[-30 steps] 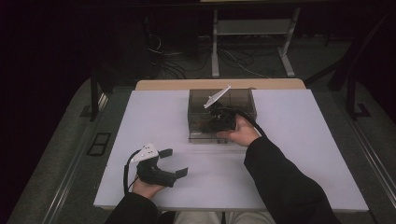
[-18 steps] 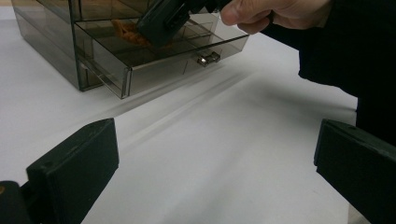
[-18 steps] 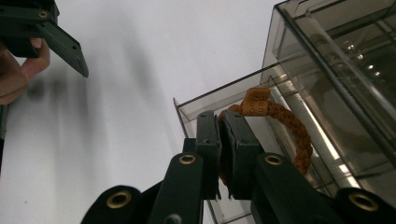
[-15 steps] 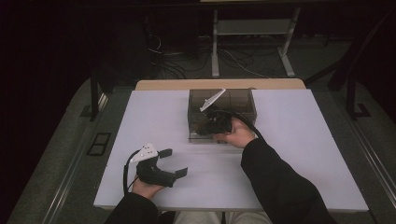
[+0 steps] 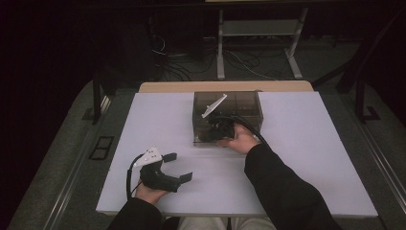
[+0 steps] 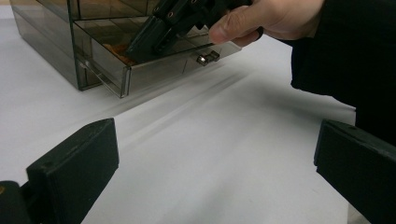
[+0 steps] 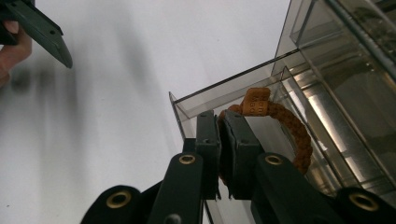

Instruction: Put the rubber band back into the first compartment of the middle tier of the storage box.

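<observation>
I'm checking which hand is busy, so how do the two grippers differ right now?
The left gripper has its fingers spread wide with nothing between them; the right gripper is shut on the orange braided bracelet. The left rests low over the bare white table near the person; the right reaches into the open drawer of the smoky clear box. Both are black and hand-held.

R claw (image 7: 219,140) jaws pinched tight, pointing down, arm stretched fwd; L claw (image 5: 178,166) jaws wide, resting low.

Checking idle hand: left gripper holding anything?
No: the left gripper has its fingers spread wide over bare white table, nothing between them.
</observation>
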The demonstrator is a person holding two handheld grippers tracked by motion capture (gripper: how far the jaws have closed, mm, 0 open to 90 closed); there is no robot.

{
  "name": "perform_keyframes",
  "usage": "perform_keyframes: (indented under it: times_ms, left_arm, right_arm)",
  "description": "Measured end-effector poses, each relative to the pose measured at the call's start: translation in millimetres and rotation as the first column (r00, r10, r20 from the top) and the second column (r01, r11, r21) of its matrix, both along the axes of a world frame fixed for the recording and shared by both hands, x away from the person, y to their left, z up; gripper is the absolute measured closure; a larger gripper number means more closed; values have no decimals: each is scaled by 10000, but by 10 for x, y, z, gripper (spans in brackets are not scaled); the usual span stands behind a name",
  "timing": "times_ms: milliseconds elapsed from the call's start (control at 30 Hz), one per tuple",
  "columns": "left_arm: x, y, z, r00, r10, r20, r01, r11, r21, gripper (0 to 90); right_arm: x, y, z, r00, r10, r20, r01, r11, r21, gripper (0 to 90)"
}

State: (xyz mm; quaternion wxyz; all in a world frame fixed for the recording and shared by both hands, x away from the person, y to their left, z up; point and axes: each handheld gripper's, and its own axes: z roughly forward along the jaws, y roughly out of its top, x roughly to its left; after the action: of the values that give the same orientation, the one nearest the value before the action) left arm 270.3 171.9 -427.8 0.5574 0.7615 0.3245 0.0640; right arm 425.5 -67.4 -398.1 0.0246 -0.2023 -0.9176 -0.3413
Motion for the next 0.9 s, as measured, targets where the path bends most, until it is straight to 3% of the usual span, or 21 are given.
perform_keyframes:
  times_ms: [367,900]
  left_arm:
    - [1,-4,-3,10000,-32,6,32,10000,17,0]
    - [-1,-7,-4,10000,-71,-26,71,10000,8,0]
  right_arm:
    - [-21,-17,46,9991,-247,357,250,9997,-67,751]
    - [-188,-197,280,9930,-856,809,849,9963,122,575]
